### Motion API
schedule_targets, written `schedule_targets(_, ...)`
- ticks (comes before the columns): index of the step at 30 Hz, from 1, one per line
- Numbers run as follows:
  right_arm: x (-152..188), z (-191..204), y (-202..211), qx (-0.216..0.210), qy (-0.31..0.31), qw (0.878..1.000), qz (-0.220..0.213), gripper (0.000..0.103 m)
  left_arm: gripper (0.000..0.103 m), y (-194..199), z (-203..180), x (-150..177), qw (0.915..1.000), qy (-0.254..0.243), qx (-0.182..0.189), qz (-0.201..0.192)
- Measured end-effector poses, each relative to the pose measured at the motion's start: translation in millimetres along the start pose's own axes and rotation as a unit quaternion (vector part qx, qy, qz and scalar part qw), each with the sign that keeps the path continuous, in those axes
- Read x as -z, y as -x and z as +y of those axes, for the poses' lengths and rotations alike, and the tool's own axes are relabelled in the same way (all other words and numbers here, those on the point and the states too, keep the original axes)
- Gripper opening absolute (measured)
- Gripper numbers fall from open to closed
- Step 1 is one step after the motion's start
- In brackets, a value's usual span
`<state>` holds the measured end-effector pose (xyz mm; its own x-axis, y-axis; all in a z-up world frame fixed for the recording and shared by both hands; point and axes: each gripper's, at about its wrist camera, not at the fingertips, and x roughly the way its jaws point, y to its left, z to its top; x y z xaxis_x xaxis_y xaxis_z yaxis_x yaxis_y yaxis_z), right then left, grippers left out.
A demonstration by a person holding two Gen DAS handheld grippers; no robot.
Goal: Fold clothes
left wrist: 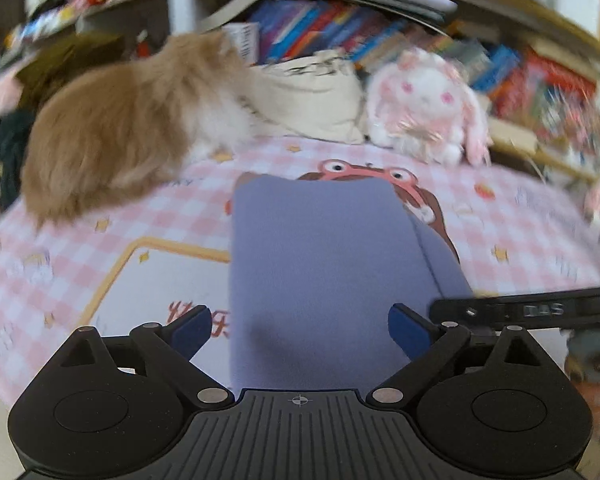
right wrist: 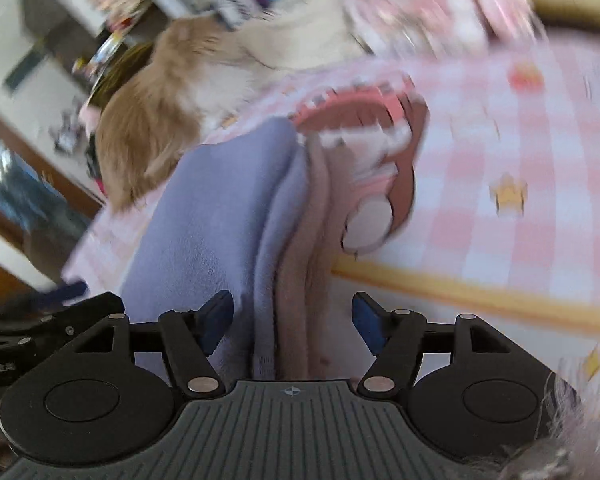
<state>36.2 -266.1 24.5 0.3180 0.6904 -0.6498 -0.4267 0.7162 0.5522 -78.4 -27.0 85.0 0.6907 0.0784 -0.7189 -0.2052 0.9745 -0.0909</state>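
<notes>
A lavender garment lies folded into a long strip on the pink checked bedspread. My left gripper hovers over its near end, blue pads spread wide and pressing on nothing. In the right wrist view the same garment shows stacked folded edges, with a mauve layer along its right side. My right gripper is open, those folded edges running between its fingers without the pads pressing on them. The right gripper's black body shows at the left view's right edge.
A fluffy orange and white cat sits on the bed just left of the garment's far end. A cream bag and a white plush rabbit lie behind it. Bookshelves line the back. A hand is at the right.
</notes>
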Motion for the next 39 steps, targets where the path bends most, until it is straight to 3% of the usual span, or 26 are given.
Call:
schedule_targets(3,-2.1,-11.9,3.6,-0.023,-0.061,0.998,0.010,0.065,0.096,-12.0,23.8,-1.7,0.9973,0.070,0.023,0.011)
schedule_targets(6,-0.8,-10.3,5.5,-0.018,-0.077,0.997,0.004,0.064,0.096,-27.1,41.1,-2.3,0.9904,0.121,0.061,0.027)
schedule_targets(11,-1.1,0.9,1.2,0.012,-0.069,0.997,-0.010,0.064,0.096,-59.9,56.2,-6.2,0.9829,0.143,0.096,0.065)
schedule_targets(16,-0.4,17.7,-8.9,0.058,-0.057,0.996,-0.024,0.063,0.096,-79.9,67.2,-11.4,0.9728,0.149,0.153,0.090)
schedule_targets(21,10.4,23.1,-12.2,0.062,-0.098,0.992,-0.042,0.046,0.094,-92.5,69.6,-21.1,0.9672,0.123,0.201,0.093)
schedule_targets(23,15.9,24.4,-11.0,0.067,-0.123,0.989,-0.055,0.041,0.088,-98.4,70.3,-25.2,0.9625,0.118,0.223,0.099)
schedule_targets(25,20.5,29.9,-9.4,0.075,-0.134,0.986,-0.067,0.034,0.080,-100.3,68.5,-28.9,0.9637,0.105,0.222,0.105)
schedule_targets(27,25.5,43.6,-6.7,0.098,-0.113,0.985,-0.083,0.031,0.068,-95.6,61.1,-33.6,0.9691,0.061,0.213,0.108)
schedule_targets(29,33.5,64.5,-4.3,0.129,-0.060,0.984,-0.103,0.028,0.064,-83.1,49.3,-36.7,0.9735,-0.004,0.208,0.095)
schedule_targets(31,45.9,82.1,-3.4,0.156,-0.015,0.981,-0.110,0.028,0.064,-69.0,39.0,-36.7,0.9724,-0.071,0.209,0.077)
schedule_targets(33,57.8,89.7,-1.1,0.167,-0.010,0.979,-0.113,0.028,0.066,-67.1,42.0,-34.4,0.9674,-0.087,0.221,0.087)
schedule_targets(36,64.9,82.2,5.0,0.154,-0.067,0.980,-0.108,0.030,0.073,-82.5,64.1,-29.7,0.9579,-0.025,0.249,0.140)
schedule_targets(39,65.6,76.5,8.8,0.149,-0.117,0.977,-0.096,0.039,0.074,-94.3,87.6,-24.2,0.9424,0.056,0.281,0.173)
